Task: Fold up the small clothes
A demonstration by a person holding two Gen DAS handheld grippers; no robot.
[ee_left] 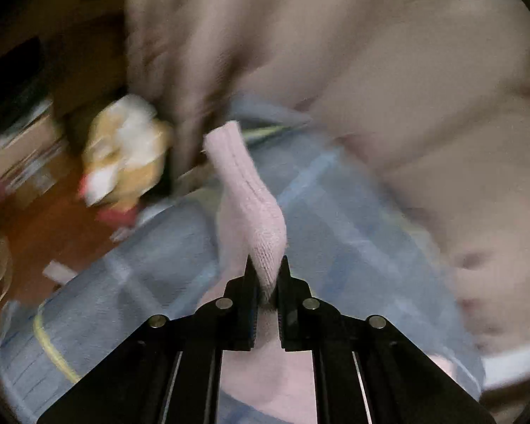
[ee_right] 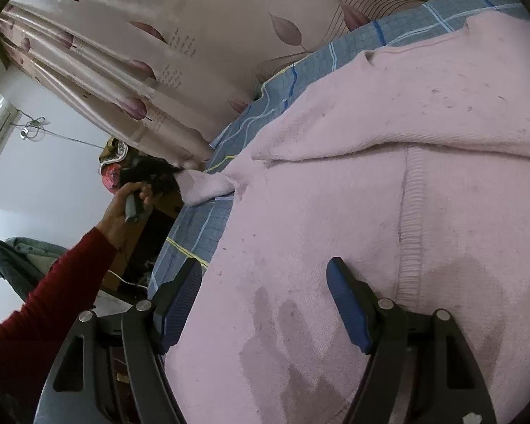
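Observation:
A pink knit sweater (ee_right: 388, 212) lies spread on a blue checked cloth (ee_right: 399, 31). My left gripper (ee_left: 268, 279) is shut on the sweater's sleeve (ee_left: 251, 198) and holds it raised above the blue cloth (ee_left: 130, 282); this view is blurred by motion. In the right wrist view the left gripper (ee_right: 166, 176) shows far off at the sleeve end (ee_right: 205, 185), held by a hand in a red sleeve. My right gripper (ee_right: 265, 296) is open, its blue-padded fingers (ee_right: 346, 304) just above the sweater's body near its hem.
A flowered pink curtain (ee_right: 152, 70) hangs behind the bed. A yellow and white soft toy (ee_left: 127, 155) lies on the reddish floor (ee_left: 53, 219) beside the bed. A grey jacket (ee_right: 17, 261) sits at the left. The bed edge runs along the cloth's left side.

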